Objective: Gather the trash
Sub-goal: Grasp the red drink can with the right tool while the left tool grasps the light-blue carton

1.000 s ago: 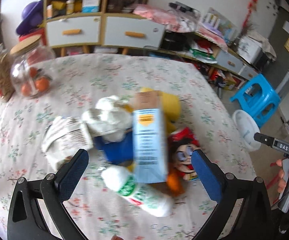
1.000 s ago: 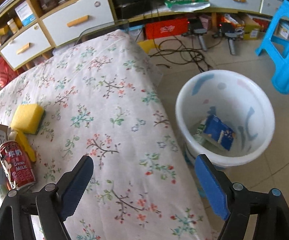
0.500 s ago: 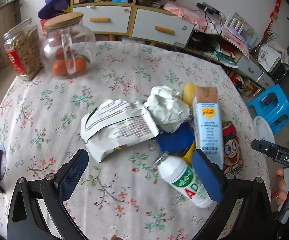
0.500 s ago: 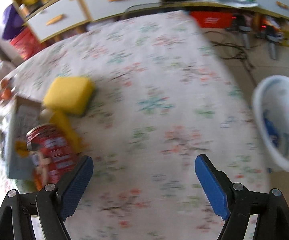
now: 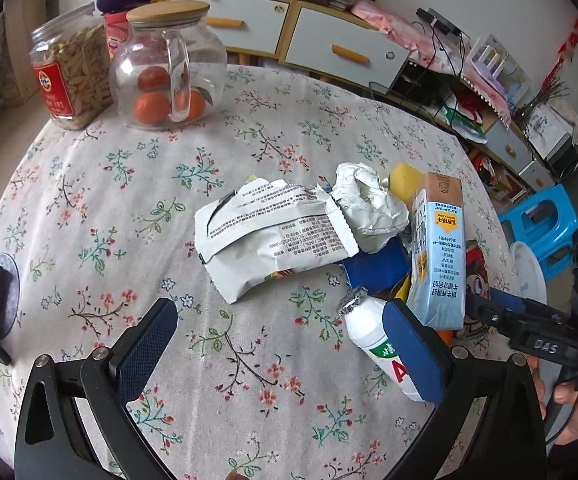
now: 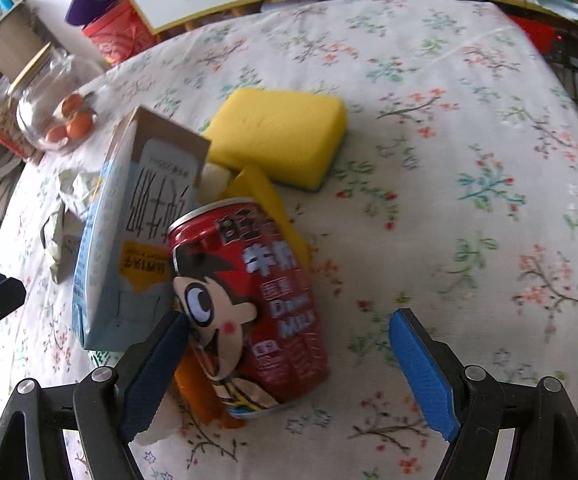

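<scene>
This is a lived-in home, likely a dining or living room. A round counter point(image 5: 89, 208) wears a floral tablecloth and carries a glass jar of oranges point(image 5: 167, 66) with a wooden lid and a jar of snacks point(image 5: 71, 72). Behind stand a wooden sideboard with pale drawers point(image 5: 341, 50), cluttered shelves, tangled cables, and a blue plastic stool point(image 5: 541, 216) on the tiled floor.

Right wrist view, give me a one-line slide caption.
Open right tool straddles a red milk can lying beside a pale-blue carton and yellow sponge.
</scene>
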The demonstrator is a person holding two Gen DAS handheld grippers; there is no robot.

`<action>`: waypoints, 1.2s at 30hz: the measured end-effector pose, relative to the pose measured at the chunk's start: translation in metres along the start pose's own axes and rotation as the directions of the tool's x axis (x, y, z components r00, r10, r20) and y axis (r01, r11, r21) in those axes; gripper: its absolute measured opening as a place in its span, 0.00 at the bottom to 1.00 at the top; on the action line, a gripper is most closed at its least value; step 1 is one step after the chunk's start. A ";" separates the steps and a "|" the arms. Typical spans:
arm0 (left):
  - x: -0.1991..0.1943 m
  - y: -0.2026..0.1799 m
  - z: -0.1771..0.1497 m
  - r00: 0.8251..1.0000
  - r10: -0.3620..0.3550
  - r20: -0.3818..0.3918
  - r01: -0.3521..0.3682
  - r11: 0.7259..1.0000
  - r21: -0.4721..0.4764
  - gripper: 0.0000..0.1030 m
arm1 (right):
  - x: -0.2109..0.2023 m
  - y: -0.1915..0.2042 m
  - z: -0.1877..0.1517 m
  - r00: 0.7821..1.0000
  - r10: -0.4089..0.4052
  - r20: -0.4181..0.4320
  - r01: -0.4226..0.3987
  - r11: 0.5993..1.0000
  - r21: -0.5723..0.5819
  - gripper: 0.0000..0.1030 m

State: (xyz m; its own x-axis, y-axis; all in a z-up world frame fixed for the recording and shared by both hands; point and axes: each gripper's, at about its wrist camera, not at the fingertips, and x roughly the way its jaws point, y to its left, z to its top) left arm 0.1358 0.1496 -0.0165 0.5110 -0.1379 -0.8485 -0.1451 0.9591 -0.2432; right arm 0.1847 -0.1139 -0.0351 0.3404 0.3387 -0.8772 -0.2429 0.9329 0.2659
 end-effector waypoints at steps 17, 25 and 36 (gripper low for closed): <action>0.015 -0.067 -0.004 0.999 -0.014 -0.046 0.020 0.990 0.138 1.00 | -0.017 -0.013 0.000 0.999 0.012 0.039 -0.014 0.999 0.039 0.64; 0.035 -0.109 -0.004 0.994 -0.067 -0.091 0.084 0.977 0.198 0.96 | -0.037 -0.052 -0.001 0.997 -0.026 0.071 0.017 0.992 0.124 0.60; 0.058 -0.123 0.001 0.985 -0.104 -0.139 0.129 0.974 0.187 0.67 | -0.072 -0.100 -0.011 0.990 -0.067 0.124 0.040 0.977 0.210 0.60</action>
State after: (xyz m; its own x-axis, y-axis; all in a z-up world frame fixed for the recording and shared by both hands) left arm 0.1841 0.0240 -0.0355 0.4004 -0.2698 -0.8757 0.0829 0.9624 -0.2586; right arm 0.1746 -0.2326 -0.0033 0.4663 0.2876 -0.8366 -0.0331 0.9507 0.3083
